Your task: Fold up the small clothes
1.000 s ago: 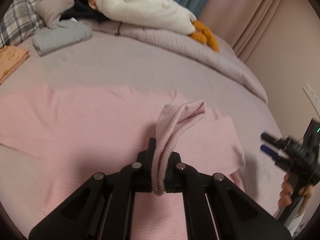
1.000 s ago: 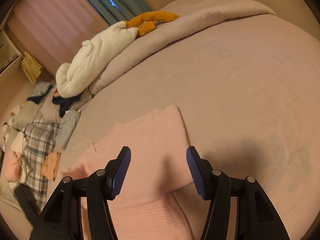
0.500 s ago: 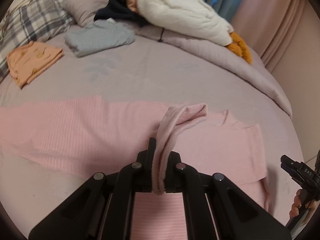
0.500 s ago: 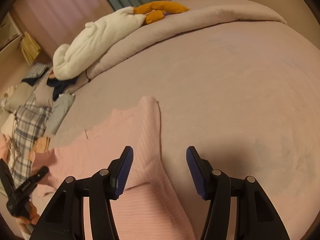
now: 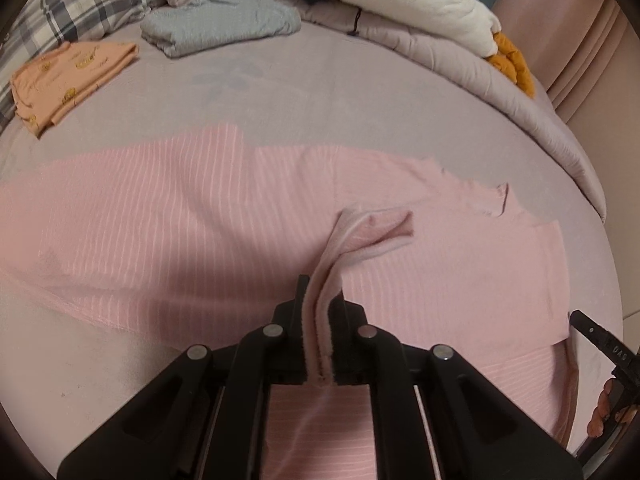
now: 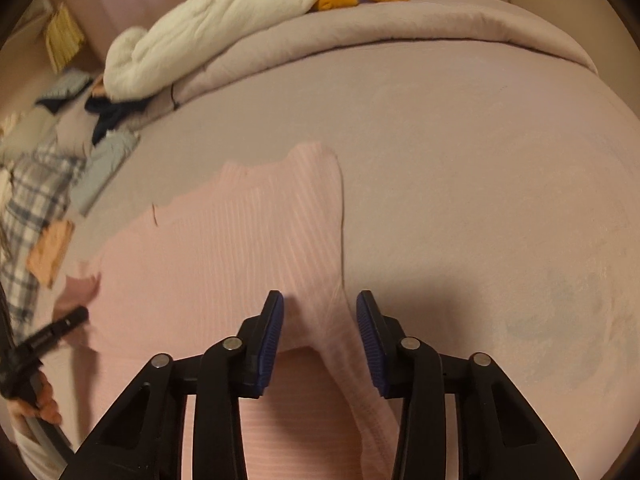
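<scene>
On the bed (image 5: 360, 92), left wrist view: the pink striped garment (image 5: 168, 224) lies spread flat across the sheet. The left gripper (image 5: 320, 320) is clamped on a raised fold of its cuff (image 5: 372, 232). 2 folded items, an orange top (image 5: 68, 76) and a grey top (image 5: 220, 24), lie well apart behind it.

Right wrist view: the right gripper (image 6: 320, 332) stands wide, its 2 blue pads (image 6: 272, 340) straddling the garment's edge (image 6: 340, 312) without closing on it.

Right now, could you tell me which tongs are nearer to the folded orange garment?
Left. The left tongs grip the pink top nearer the orange garment; the open right tongs hover at the top's opposite end.
</scene>
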`<state>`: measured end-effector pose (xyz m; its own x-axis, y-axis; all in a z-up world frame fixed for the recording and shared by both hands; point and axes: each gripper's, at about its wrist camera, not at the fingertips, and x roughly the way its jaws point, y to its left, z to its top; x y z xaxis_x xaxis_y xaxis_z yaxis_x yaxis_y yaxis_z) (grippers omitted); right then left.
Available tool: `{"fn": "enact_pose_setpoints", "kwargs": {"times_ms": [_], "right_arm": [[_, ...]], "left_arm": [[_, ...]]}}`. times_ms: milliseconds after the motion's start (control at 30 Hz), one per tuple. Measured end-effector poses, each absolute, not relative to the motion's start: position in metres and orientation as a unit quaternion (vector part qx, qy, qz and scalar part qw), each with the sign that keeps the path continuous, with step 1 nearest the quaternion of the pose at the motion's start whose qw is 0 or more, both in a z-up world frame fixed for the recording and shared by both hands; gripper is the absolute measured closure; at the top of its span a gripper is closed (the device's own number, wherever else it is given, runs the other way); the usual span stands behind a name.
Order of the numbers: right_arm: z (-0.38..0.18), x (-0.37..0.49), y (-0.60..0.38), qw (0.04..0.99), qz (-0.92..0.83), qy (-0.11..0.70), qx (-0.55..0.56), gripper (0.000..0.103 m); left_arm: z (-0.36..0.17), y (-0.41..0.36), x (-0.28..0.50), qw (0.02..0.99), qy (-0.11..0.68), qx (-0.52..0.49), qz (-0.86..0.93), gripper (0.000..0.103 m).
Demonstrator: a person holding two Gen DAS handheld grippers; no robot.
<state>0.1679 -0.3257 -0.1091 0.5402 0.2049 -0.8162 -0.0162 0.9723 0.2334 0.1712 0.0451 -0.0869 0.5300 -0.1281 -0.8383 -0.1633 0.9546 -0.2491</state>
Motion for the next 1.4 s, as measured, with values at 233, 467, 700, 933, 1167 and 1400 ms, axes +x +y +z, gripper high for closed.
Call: {"fn": "enact_pose_setpoints", "kwargs": {"times_ms": [233, 467, 700, 933, 1167, 1400], "right_arm": [[-0.128, 0.168, -0.312, 0.867, 0.039, 0.491, 0.075, 0.063], [-0.13, 0.169, -0.309, 0.864, 0.013, 0.495, 0.085, 0.064], [-0.132, 0.172, -0.308, 0.864, -0.003, 0.496, 0.087, 0.063], [-0.132, 0.174, -0.302, 0.866, -0.013, 0.49, 0.095, 0.063], [-0.124, 0.177, -0.301, 0.861, -0.024, 0.499, 0.091, 0.063], [-0.084, 0.151, -0.313, 0.88, -0.032, 0.461, 0.107, 0.047]], "left_arm": [[-0.097, 0.059, 0.175, 0.844, 0.507, -0.175, -0.009, 0.088], [-0.103, 0.069, 0.172, 0.84, 0.506, -0.195, -0.038, 0.088], [-0.104, 0.069, 0.169, 0.841, 0.501, -0.201, -0.041, 0.087], [-0.103, 0.068, 0.174, 0.84, 0.505, -0.194, -0.043, 0.087], [-0.059, 0.081, 0.171, 0.849, 0.486, -0.206, -0.012, 0.053], [0.008, 0.119, 0.135, 0.895, 0.384, -0.227, 0.026, 0.009]]}}
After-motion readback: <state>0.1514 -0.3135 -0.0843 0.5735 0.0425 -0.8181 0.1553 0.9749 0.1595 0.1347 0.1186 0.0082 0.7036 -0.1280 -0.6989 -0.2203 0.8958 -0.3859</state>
